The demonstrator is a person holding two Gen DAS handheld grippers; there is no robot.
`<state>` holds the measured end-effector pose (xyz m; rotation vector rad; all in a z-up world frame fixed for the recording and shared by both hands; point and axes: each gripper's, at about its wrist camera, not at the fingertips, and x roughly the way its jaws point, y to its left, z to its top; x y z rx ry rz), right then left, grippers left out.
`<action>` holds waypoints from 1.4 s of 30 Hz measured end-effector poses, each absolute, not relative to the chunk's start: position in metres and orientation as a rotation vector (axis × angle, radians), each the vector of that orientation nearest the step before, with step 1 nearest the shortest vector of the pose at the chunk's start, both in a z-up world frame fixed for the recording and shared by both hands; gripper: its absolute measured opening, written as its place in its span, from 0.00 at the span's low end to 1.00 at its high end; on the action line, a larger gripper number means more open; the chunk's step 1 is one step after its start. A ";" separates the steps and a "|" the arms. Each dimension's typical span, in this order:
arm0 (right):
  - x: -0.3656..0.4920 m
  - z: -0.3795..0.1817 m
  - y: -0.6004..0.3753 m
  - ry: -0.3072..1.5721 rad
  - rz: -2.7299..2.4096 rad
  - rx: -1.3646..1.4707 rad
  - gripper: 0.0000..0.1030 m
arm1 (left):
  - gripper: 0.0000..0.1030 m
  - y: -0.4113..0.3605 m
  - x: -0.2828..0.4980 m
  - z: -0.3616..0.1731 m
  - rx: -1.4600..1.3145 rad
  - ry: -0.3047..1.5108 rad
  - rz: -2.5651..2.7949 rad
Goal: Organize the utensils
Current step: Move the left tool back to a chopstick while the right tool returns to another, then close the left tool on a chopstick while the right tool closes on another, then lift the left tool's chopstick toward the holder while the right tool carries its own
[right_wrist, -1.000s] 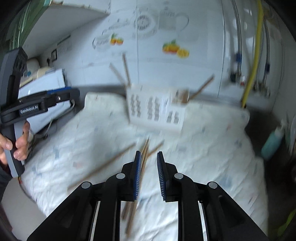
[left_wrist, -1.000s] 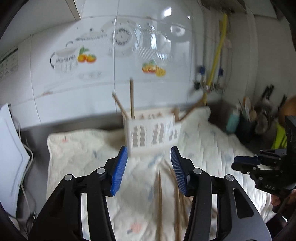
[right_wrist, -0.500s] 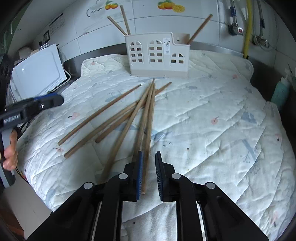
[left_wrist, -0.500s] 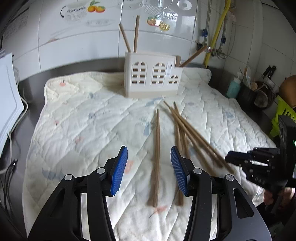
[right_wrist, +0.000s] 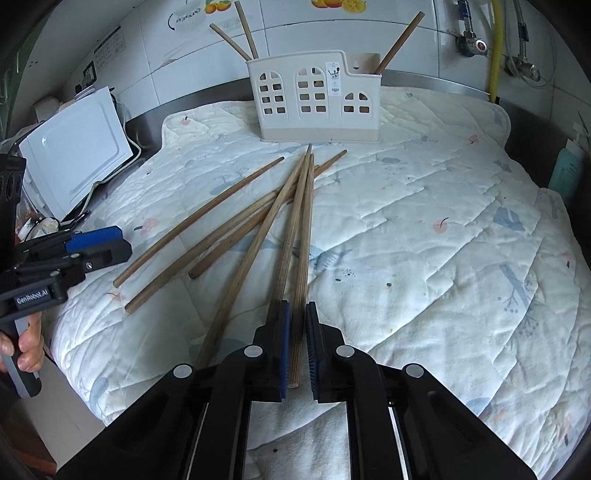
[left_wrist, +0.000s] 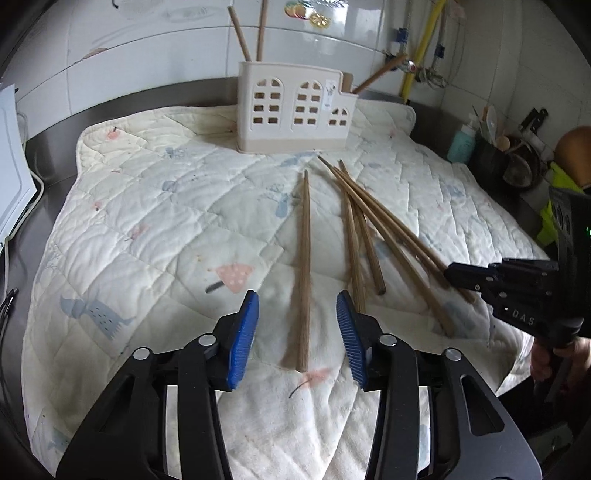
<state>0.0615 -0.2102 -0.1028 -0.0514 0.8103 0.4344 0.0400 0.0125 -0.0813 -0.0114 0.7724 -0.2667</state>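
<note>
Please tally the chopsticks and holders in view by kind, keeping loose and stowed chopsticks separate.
Loose chopsticks on the quilt: 6
Chopsticks in holder: 3
Holder: 1
Total: 10

Both tools are matte black plastic with angular, cut-out arms. The left gripper [left_wrist: 297, 332] has two ribbed blue pads [left_wrist: 242, 339] and a round silver screw head on each link. From the right wrist camera its side shows white "GenRobot.AI" lettering at about nine o'clock, above a grey handle. The right gripper [right_wrist: 297, 345] has darker blue ribbed pads and matching silver screws; its body carries letters that seem to read "DAS", and a small green light glows at three o'clock.
</note>
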 end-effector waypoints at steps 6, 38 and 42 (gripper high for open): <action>0.061 -0.104 -0.209 0.803 0.431 -0.059 0.08 | 0.26 0.006 0.048 -0.091 0.004 0.803 -0.281; 0.052 -0.011 -0.225 0.567 0.432 -0.057 0.07 | 0.05 0.000 0.056 -0.092 -0.006 0.784 -0.273; 0.060 0.017 -0.229 0.531 0.455 -0.048 0.06 | 0.05 0.001 0.055 -0.076 -0.012 0.738 -0.280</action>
